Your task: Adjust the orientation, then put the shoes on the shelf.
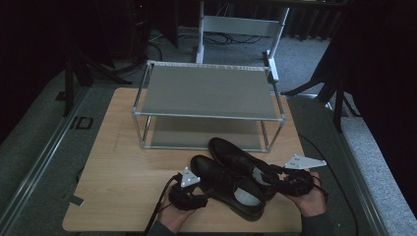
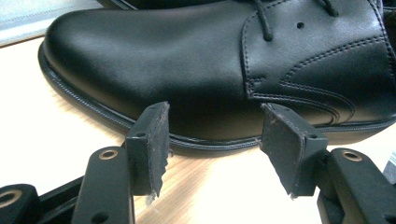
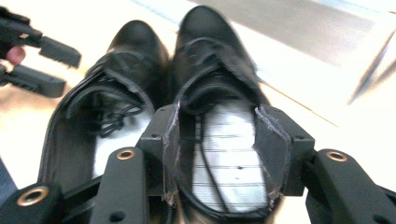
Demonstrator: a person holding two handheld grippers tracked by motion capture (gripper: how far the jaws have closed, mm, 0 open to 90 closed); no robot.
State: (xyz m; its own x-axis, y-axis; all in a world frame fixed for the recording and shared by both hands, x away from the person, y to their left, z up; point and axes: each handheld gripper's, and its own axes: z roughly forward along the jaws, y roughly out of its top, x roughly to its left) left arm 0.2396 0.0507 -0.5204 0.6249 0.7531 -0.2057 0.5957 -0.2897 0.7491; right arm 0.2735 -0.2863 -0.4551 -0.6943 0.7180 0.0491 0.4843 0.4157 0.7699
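Both black shoes (image 1: 231, 174) are lying side by side on the near desk (image 1: 123, 162), and neither is sitting on the far rack (image 1: 206, 91) yet. The left gripper (image 2: 212, 140) and right gripper (image 3: 217, 154) are standing wide, gripping nothing.

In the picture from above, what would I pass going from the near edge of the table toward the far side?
The two grippers, left and right, then the pair of black shoes, then the metal shoe rack, then the white frame on the floor beyond.
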